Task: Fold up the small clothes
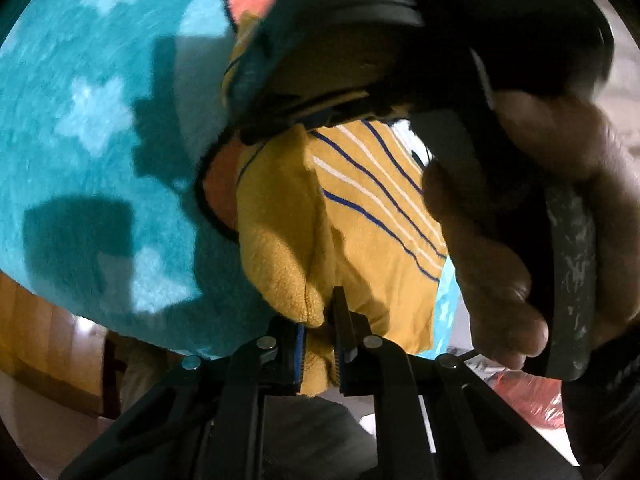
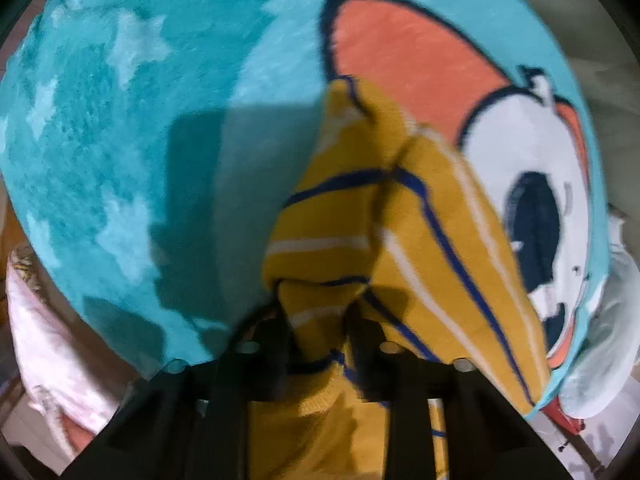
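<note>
A small mustard-yellow garment with thin blue and white stripes hangs lifted above a teal blanket. My left gripper is shut on a bunched edge of it. My right gripper is shut on another striped part of the same garment, which drapes over its fingers. In the left wrist view the right gripper's black body and the hand holding it fill the upper right, close above the garment.
The teal blanket has pale stars and a large cartoon face in orange, white and dark blue. A pinkish-white cloth lies at the lower left of the right wrist view. Wooden furniture shows beyond the blanket's edge.
</note>
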Tool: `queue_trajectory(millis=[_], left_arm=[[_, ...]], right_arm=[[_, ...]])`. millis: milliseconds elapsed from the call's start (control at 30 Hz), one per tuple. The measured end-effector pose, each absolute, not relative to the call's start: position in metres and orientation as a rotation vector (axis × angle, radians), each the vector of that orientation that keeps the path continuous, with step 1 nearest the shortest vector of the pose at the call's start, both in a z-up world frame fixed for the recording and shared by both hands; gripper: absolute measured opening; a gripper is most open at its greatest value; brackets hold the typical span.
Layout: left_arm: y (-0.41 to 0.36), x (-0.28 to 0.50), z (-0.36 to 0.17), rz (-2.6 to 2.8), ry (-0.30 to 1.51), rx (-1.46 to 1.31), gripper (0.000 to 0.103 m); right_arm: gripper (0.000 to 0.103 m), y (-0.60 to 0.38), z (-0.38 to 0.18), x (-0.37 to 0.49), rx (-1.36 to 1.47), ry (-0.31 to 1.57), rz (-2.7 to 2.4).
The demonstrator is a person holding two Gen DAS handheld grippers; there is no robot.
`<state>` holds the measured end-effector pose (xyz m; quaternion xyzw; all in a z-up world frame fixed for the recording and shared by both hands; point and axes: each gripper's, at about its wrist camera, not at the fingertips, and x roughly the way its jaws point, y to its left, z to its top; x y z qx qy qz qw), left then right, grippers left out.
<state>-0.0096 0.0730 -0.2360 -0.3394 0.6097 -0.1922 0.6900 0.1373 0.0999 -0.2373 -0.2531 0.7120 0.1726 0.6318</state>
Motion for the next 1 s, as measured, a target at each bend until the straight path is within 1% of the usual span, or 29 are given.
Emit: queue_trajectory(millis=[133,333,500,600,667,800,1000], left_arm=[[0.048,-0.005,-0.201,-0.495,1.32,-0.579,0.011],[0.002,-0.008,-0.142,-0.613,1.258,-0.312,0.011],[-0.046,-0.009,-0.101,-0.729,1.219,-0.068,0.011],[-0.083,-0.012,-0.089,-0.802,1.207,0.044,0.011],[-0.113,-0.012,-0.086,-0.864,1.206,0.091,0.011],[-0.193,-0.014,-0.113,-0.938,1.272,0.194,0.011],[-0.257,-0.007,-0.179,-0.926,1.403,0.264,0.012]], right_arm=[[0.019,0.055,-0.2,0.139,-0.326,1.564,0.402],[0.019,-0.033,-0.124,0.128,0.071,1.424,0.452],[0.019,-0.102,-0.086,0.112,0.318,1.331,0.463],[0.019,-0.16,-0.076,0.098,0.474,1.276,0.454],[0.019,-0.199,-0.077,0.089,0.55,1.246,0.436],[0.02,-0.273,-0.098,0.077,0.639,1.219,0.386],[0.02,-0.35,-0.18,0.072,0.771,1.253,0.283]])
